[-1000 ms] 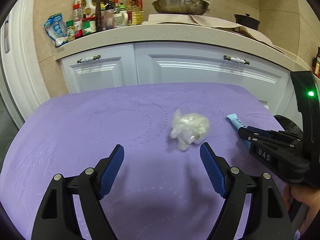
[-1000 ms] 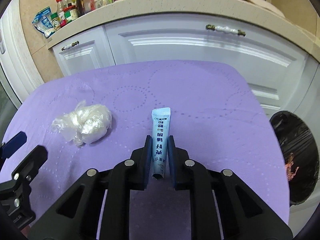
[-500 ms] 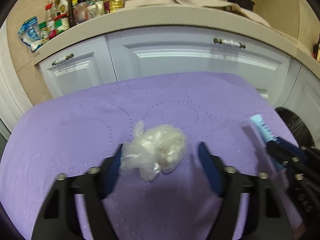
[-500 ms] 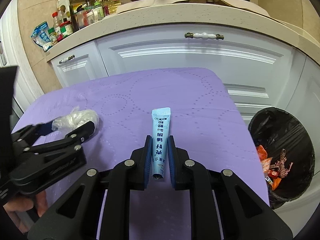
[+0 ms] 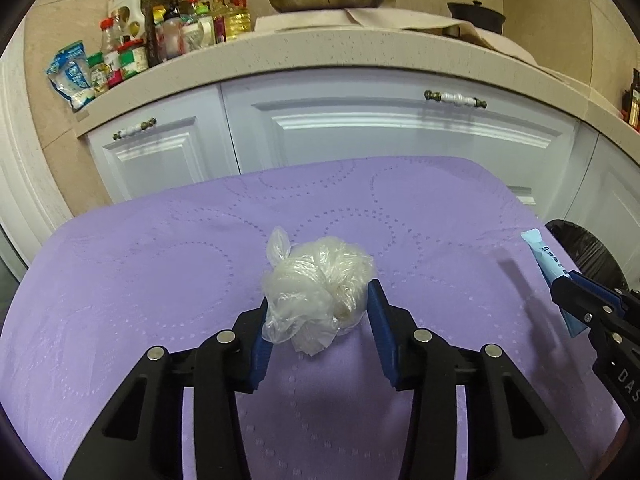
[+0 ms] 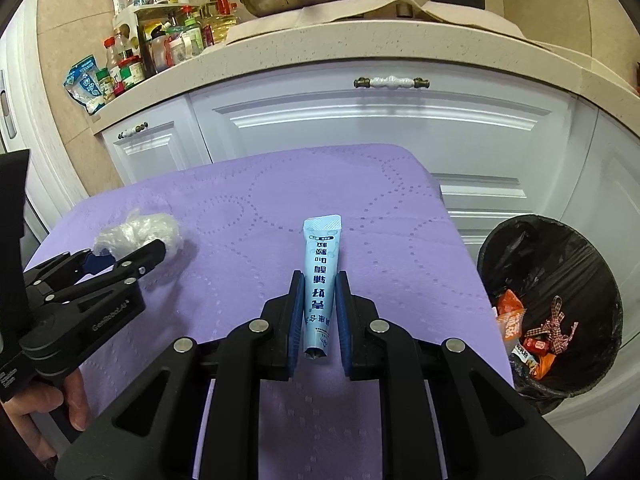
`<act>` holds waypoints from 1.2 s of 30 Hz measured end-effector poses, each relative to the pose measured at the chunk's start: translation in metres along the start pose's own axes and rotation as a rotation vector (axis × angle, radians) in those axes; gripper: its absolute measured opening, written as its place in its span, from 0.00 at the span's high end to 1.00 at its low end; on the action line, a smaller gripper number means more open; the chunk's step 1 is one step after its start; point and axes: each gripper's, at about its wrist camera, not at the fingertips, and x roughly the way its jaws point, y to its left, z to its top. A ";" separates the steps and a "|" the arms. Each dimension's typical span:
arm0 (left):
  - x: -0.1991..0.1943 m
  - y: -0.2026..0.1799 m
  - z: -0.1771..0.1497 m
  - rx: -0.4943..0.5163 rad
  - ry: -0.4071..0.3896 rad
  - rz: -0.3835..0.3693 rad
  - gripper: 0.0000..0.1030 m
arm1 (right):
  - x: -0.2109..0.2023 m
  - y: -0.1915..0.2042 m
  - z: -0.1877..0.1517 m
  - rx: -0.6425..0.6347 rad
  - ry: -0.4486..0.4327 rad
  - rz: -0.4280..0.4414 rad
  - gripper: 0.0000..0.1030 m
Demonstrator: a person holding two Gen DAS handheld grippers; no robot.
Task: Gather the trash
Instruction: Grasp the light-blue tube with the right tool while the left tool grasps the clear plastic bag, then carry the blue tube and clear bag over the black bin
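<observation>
Purple cloth; crumpled bag's contents unclear between left tool.

The table cover looks like matt purple cloth with stitched dots; the wad is thin crinkled clear plastic — glossy; the tube is smooth plastic.

White cabinets, speckled countertop, tiled wall

Trash bin — cut off at the frame edge; bottle labels on the tabletop — too small to read.
</observation>
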 end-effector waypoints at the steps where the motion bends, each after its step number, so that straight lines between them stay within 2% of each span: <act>1: -0.006 0.000 0.000 -0.001 -0.016 0.003 0.58 | -0.002 0.000 0.000 -0.003 -0.006 -0.001 0.85; 7: -0.038 -0.001 -0.005 -0.001 -0.095 0.026 0.58 | -0.019 0.003 -0.002 -0.014 -0.041 -0.006 0.85; 25: -0.111 -0.005 -0.031 -0.047 -0.178 0.014 0.58 | -0.087 0.013 -0.029 -0.032 -0.120 0.009 0.85; 36: -0.139 -0.033 -0.041 -0.023 -0.204 -0.035 0.57 | -0.129 -0.010 -0.047 -0.003 -0.163 -0.028 0.85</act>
